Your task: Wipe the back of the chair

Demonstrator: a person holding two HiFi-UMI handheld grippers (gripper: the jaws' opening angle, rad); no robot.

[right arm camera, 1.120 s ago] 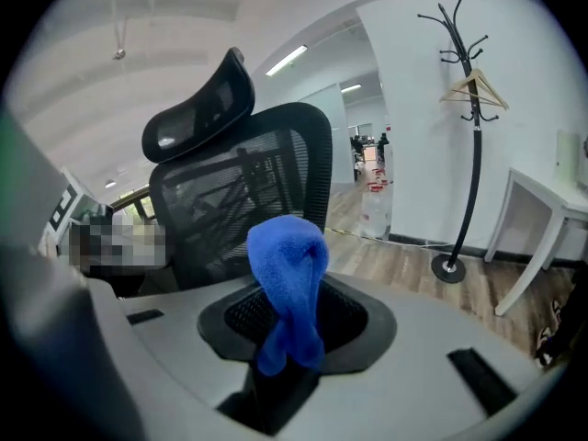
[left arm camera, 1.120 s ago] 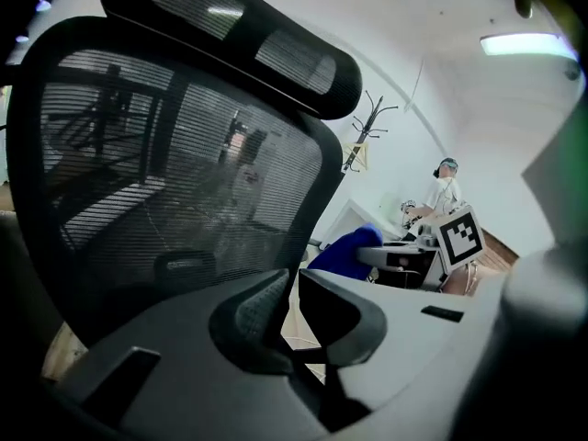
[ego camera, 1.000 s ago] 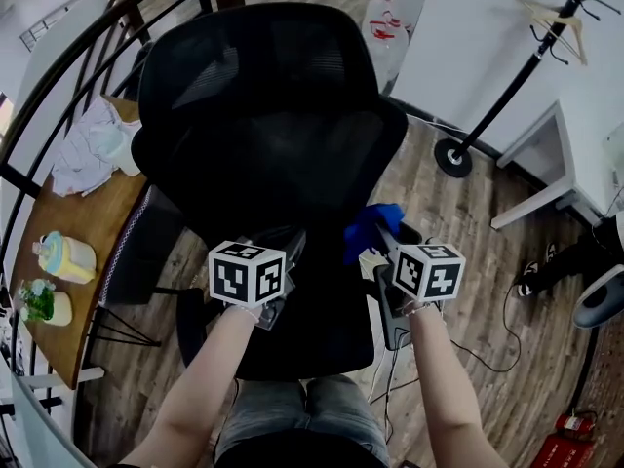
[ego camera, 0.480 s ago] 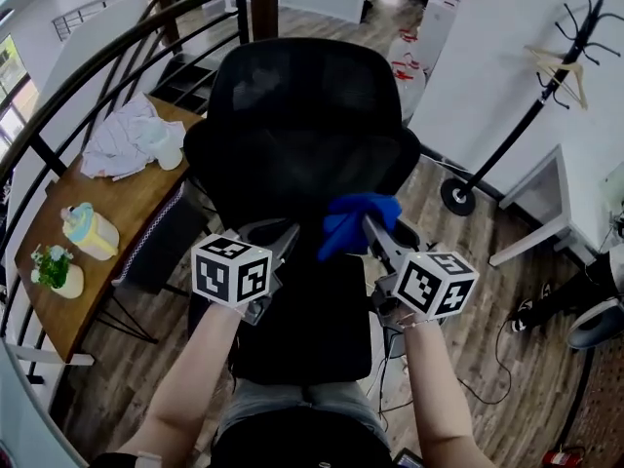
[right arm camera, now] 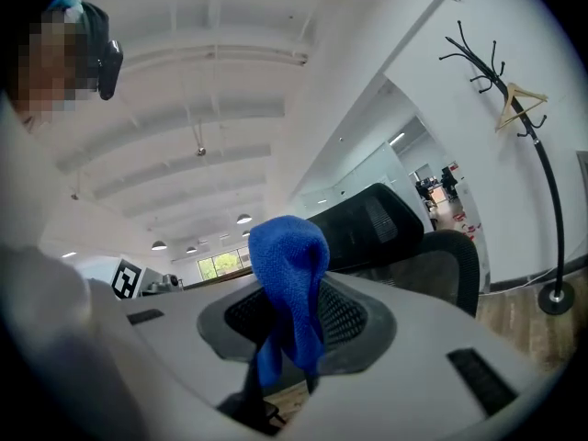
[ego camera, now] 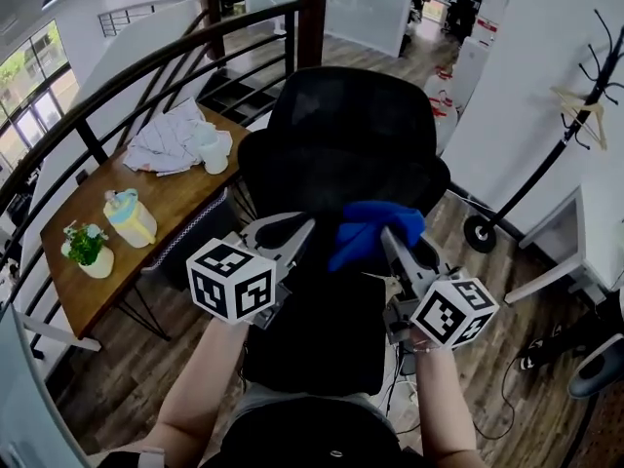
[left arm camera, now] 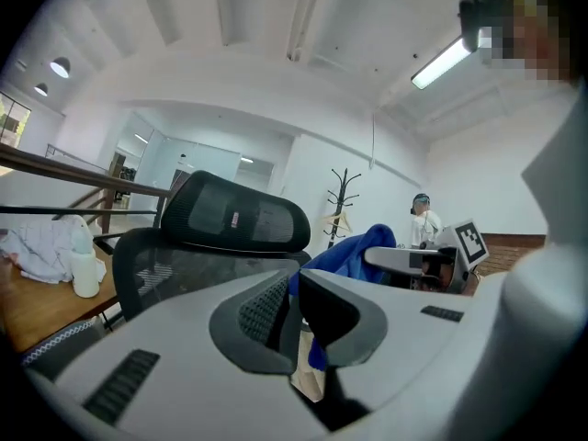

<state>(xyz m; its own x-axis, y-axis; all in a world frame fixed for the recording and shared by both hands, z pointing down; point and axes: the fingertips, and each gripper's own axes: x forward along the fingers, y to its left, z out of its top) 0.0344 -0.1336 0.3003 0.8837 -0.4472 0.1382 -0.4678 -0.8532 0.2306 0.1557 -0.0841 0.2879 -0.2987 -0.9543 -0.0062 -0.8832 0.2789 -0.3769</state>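
A black mesh office chair (ego camera: pixel 341 154) stands in front of me, its back and headrest (left arm camera: pixel 234 214) facing the grippers. My right gripper (ego camera: pixel 390 232) is shut on a blue cloth (ego camera: pixel 370 230), which bunches up above the jaws (right arm camera: pixel 289 278) just short of the chair back. My left gripper (ego camera: pixel 292 230) sits beside it to the left, jaws shut with nothing between them (left arm camera: pixel 292 301). Both grippers hover near the lower part of the backrest, apart from it. The blue cloth (left arm camera: pixel 354 251) also shows past the left gripper's jaws.
A wooden table (ego camera: pixel 127 232) at left carries a crumpled white cloth (ego camera: pixel 171 139), a cup, a bottle (ego camera: pixel 132 217) and a small plant (ego camera: pixel 86 247). A curved black railing (ego camera: pixel 127 76) runs behind it. A coat stand (ego camera: pixel 556 135) stands at right.
Both grippers have risen and moved forward toward the chair back, the right one carrying the blue cloth. The head view has tilted up, showing more of the room.
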